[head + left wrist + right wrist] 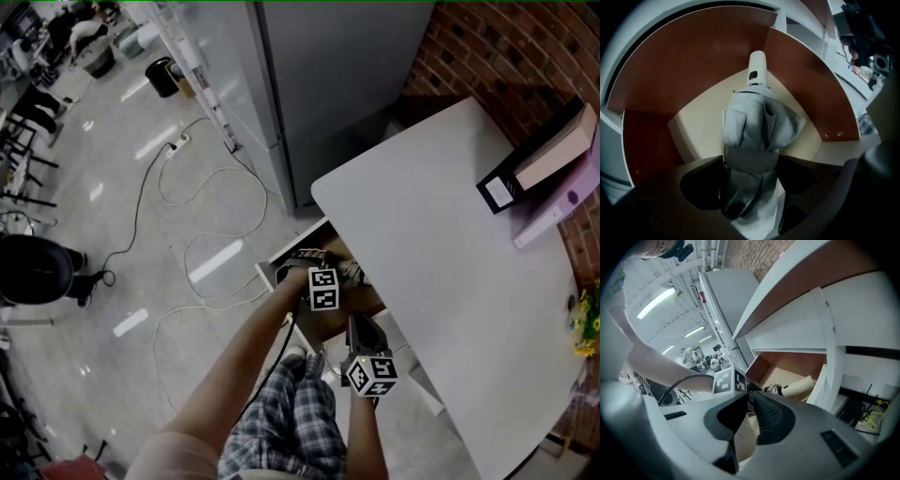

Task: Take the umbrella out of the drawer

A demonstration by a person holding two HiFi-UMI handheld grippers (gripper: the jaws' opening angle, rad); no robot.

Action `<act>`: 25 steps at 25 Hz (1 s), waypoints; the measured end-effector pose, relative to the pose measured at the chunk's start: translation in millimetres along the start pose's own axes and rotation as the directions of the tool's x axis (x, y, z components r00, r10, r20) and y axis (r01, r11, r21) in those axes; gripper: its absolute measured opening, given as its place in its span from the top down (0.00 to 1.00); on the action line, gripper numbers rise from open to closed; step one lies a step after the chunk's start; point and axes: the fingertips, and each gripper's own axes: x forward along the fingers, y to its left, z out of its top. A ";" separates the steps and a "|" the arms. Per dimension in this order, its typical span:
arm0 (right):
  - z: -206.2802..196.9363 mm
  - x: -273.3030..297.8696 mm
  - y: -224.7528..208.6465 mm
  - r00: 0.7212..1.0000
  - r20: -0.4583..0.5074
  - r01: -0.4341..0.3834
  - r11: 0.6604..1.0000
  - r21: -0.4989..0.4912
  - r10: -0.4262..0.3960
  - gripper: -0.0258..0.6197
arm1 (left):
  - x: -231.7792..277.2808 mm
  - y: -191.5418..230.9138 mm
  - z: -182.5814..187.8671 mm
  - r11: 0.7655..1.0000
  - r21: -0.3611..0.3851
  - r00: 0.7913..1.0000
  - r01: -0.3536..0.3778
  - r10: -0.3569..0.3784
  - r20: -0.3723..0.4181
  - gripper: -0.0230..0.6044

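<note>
A folded grey umbrella (757, 126) with a cream handle (757, 70) lies in the open drawer (684, 70), which has red-brown walls and a beige floor. My left gripper (750, 176) is shut on the umbrella's fabric near its lower end. In the head view the left gripper (317, 267) reaches into the drawer (281, 262) under the white table (450, 281). Just outside the drawer, the right gripper (359, 326) hangs below the table edge. Seen from the right gripper (750, 401), whose jaws are shut and empty, the handle (800, 386) points out of the drawer.
A black and beige binder (539, 159) and a lilac folder (562, 211) lie on the table's far right. A grey cabinet (319, 84) stands behind the drawer, next to a brick wall (506, 47). Cables (187, 206) trail over the floor. My plaid-clad legs (291, 422) are below.
</note>
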 end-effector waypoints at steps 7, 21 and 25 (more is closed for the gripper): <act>-0.2 9.3 -8.5 1.000 -0.010 0.022 1.000 0.001 -0.022 0.87 | 8.0 0.8 1.7 0.998 0.054 0.998 0.028 -0.031 0.050 0.41; 1.2 -22.1 -5.5 0.997 -0.040 0.071 0.997 0.024 -0.070 0.87 | -32.2 -13.3 -2.1 0.977 0.199 0.995 0.081 -0.091 0.041 0.52; 6.4 -30.8 5.2 0.997 -0.049 0.065 0.998 0.023 -0.064 0.87 | -54.6 -12.0 0.8 0.975 0.206 0.994 0.081 -0.094 0.053 0.52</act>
